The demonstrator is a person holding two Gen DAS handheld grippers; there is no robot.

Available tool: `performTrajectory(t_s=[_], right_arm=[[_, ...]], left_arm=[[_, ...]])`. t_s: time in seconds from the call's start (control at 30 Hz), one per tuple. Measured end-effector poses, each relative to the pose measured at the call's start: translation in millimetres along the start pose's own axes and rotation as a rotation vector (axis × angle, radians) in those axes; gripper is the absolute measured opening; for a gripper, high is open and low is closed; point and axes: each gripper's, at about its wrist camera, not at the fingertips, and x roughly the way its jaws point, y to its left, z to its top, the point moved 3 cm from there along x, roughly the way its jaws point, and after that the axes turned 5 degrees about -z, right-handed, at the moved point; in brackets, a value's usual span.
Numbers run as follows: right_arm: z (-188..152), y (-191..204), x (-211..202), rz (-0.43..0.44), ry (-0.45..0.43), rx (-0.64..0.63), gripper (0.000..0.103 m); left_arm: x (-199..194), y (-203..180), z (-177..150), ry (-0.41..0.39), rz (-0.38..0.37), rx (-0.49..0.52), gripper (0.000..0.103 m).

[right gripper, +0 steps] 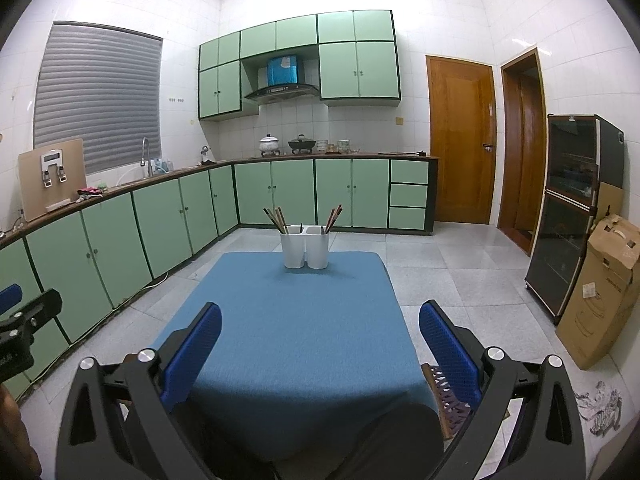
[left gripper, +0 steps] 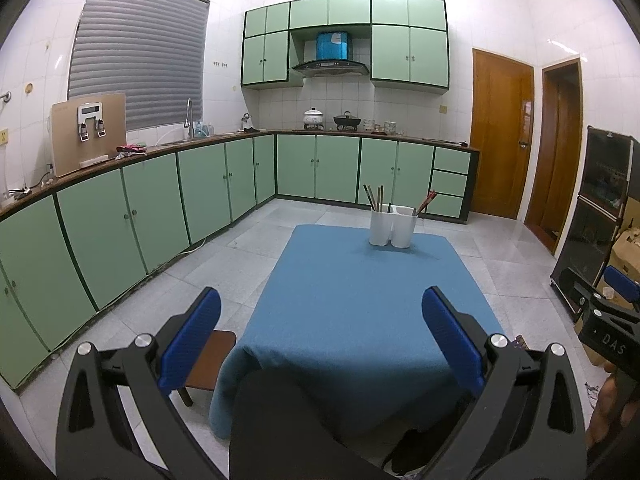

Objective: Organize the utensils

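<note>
Left wrist view: left gripper [left gripper: 320, 332] fingers wide, empty; white twin holder [left gripper: 393, 227] with chopsticks [left gripper: 375, 197] stands at the blue surface [left gripper: 344, 308] far end.
Right wrist view: right gripper [right gripper: 320, 344] fingers wide, empty; the holder well apart ahead.
Risk: chopstick sorting looks mixed, perhaps; a careless pull could tip the holder.

two white holders [right gripper: 306, 247], roughly nine chopsticks [right gripper: 275, 218]

Green cabinets [right gripper: 168, 220] line the kitchen walls, with two wooden doors [right gripper: 460, 140] and a cardboard box [right gripper: 600, 292] right.
</note>
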Motion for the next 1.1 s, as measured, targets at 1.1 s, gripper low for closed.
performTrajectory(t_s=[1.1], right_arm=[[-1.2, 1.0, -1.9, 0.006, 0.0, -0.001, 0.097]], left_arm=[[1.3, -5.0, 3.8, 0.001, -0.011, -0.005, 0.098]])
